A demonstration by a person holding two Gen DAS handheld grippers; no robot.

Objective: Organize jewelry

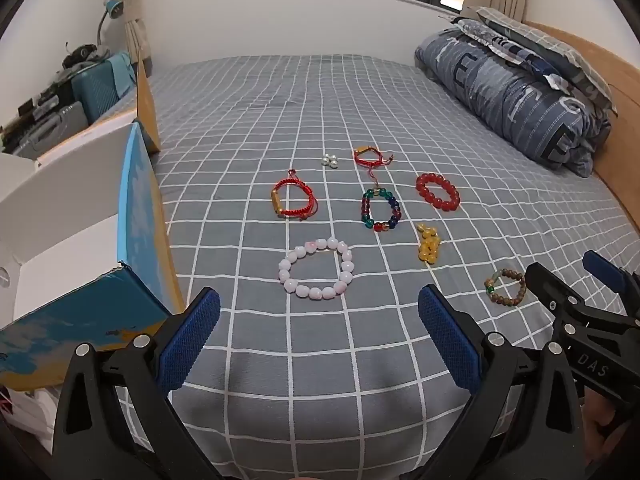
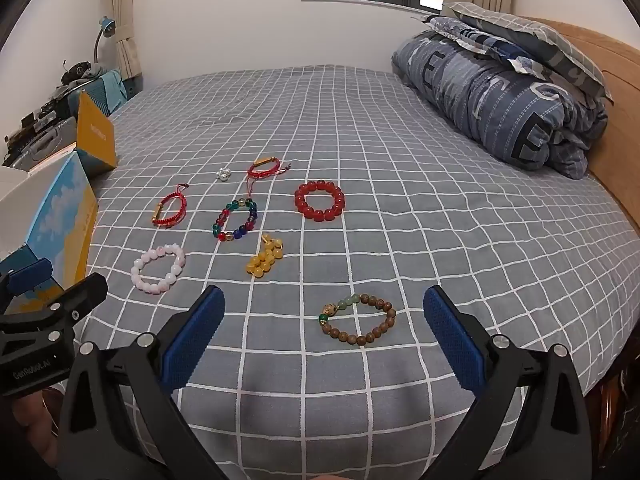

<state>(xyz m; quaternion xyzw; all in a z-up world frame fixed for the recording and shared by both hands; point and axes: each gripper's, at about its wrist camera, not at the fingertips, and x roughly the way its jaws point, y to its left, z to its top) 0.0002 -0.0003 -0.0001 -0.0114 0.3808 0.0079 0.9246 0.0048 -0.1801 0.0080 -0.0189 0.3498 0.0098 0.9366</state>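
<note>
Several bracelets lie on the grey checked bed sheet (image 1: 320, 92). A pink bead bracelet (image 1: 316, 268) lies just ahead of my open, empty left gripper (image 1: 320, 312). A brown wooden bead bracelet (image 2: 358, 320) lies just ahead of my open, empty right gripper (image 2: 326, 316). Further off are a yellow bead bracelet (image 2: 266, 260), a multicoloured bead bracelet (image 2: 236, 220), a red bead bracelet (image 2: 320, 201), two red cord bracelets (image 2: 170, 210) (image 2: 264, 168) and small silver beads (image 2: 223, 173). An open blue box (image 1: 92, 248) with a white inside stands at the left.
A folded blue quilt (image 1: 516, 96) and pillows lie at the bed's right against a wooden headboard (image 1: 616, 92). A yellow box flap (image 2: 96, 140) stands at the bed's left edge. A cluttered shelf with a lamp (image 1: 108, 12) is beyond it. A window is in the far wall.
</note>
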